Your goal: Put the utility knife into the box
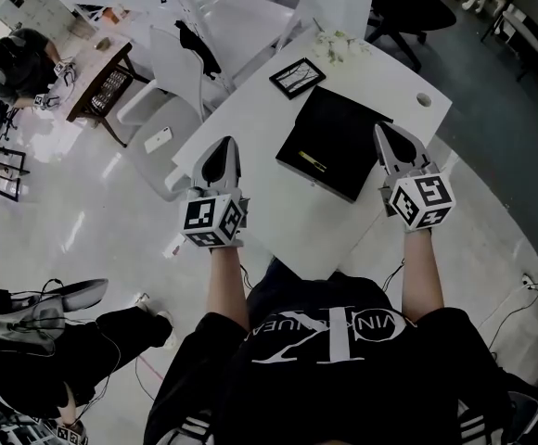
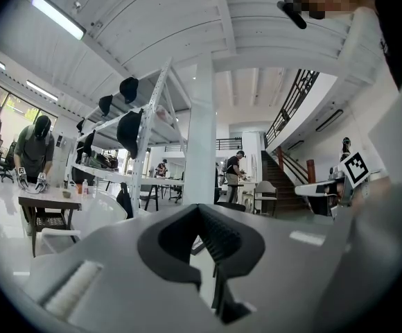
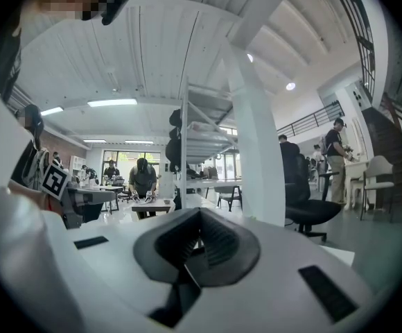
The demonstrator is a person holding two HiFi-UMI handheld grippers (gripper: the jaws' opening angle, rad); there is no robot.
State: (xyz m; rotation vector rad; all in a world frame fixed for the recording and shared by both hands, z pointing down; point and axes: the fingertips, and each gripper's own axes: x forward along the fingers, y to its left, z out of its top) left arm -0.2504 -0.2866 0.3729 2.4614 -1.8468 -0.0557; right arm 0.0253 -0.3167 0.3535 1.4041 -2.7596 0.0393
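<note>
Knife [image 1: 311, 162], likely the slim yellowish piece, lies on the black box [image 1: 343, 119] near its front edge, with its long axis along that edge. It sits between your left gripper [image 1: 224, 151] and right gripper [image 1: 386, 139], neither clearly nearer. Both have jaws closed on nothing. The only readable print is the CK logo on your shirt [image 1: 329, 332].

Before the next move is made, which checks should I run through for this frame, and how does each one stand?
1. Left gripper empty, jaws together: ok.
2. Right gripper empty, jaws together: ok.
3. Black box on the white table, between both grippers: ok.
4. Utility knife found: cannot tell; a thin yellowish object lies on the box near its front edge, too small to identify.
5. Box open to take the knife: cannot tell.
</note>
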